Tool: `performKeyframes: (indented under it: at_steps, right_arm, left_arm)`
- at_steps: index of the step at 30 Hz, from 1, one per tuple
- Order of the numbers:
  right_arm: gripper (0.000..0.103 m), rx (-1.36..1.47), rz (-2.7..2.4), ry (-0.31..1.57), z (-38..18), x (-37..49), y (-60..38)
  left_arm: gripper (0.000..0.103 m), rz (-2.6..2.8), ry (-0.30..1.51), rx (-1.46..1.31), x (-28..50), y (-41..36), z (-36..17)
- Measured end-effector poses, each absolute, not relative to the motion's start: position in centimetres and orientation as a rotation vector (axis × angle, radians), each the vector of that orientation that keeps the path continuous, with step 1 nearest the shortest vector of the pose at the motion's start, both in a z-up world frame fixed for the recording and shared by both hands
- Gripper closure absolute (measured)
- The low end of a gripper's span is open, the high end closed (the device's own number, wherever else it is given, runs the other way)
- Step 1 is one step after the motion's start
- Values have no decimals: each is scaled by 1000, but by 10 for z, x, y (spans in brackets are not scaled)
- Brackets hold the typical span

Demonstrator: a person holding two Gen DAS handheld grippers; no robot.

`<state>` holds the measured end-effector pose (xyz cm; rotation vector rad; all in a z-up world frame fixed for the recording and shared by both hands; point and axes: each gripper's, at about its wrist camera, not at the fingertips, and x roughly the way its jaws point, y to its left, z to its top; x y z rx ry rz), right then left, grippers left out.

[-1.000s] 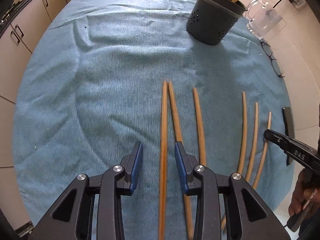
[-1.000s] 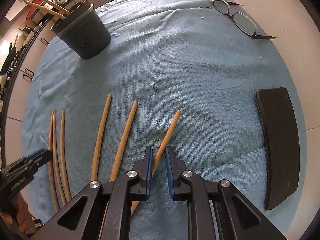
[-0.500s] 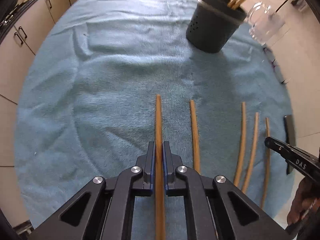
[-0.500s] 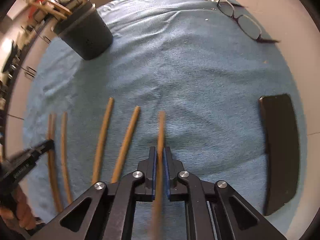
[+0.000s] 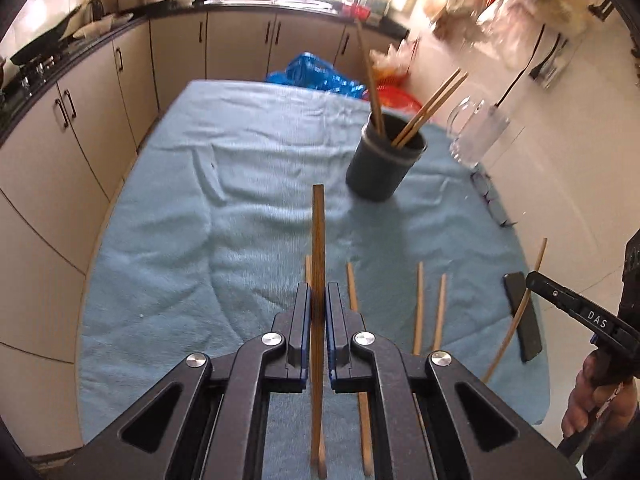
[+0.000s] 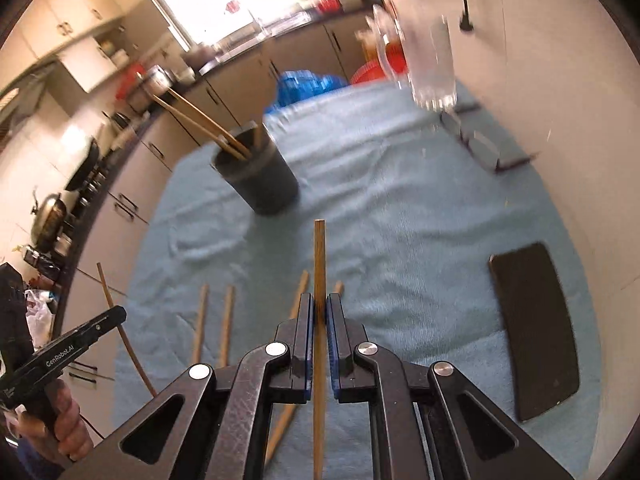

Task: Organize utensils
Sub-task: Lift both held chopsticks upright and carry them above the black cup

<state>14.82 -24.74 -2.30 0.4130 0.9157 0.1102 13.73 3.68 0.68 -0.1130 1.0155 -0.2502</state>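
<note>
My left gripper (image 5: 318,300) is shut on a wooden chopstick (image 5: 318,240) and holds it lifted above the blue towel, tip toward the dark utensil cup (image 5: 380,164). My right gripper (image 6: 319,310) is shut on another wooden chopstick (image 6: 319,264), also lifted, pointing toward the cup (image 6: 264,184). The cup stands upright and holds three chopsticks. Several more chopsticks (image 5: 418,304) lie side by side on the towel below the grippers; they also show in the right wrist view (image 6: 228,320). The right gripper's finger (image 5: 568,304) with its chopstick shows at the right of the left wrist view.
A blue towel (image 5: 200,208) covers the table. A glass mug (image 5: 476,136) and glasses (image 5: 492,200) sit at the far right, a black phone (image 6: 536,328) near the right edge. Kitchen cabinets (image 5: 80,128) run along the left. A blue bag (image 5: 316,76) lies beyond the table.
Both grippers have closed on a chopstick each and lifted them off the towel, tilting up so the cup and kitchen come into view.
</note>
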Motion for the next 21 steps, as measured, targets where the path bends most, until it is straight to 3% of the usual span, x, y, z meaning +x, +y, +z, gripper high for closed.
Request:
performKeyframes:
  at_steps: [21]
  right_arm:
    - [96, 372, 112, 750, 30, 116, -235]
  left_arm:
    - [97, -293, 923, -129, 118, 45, 50]
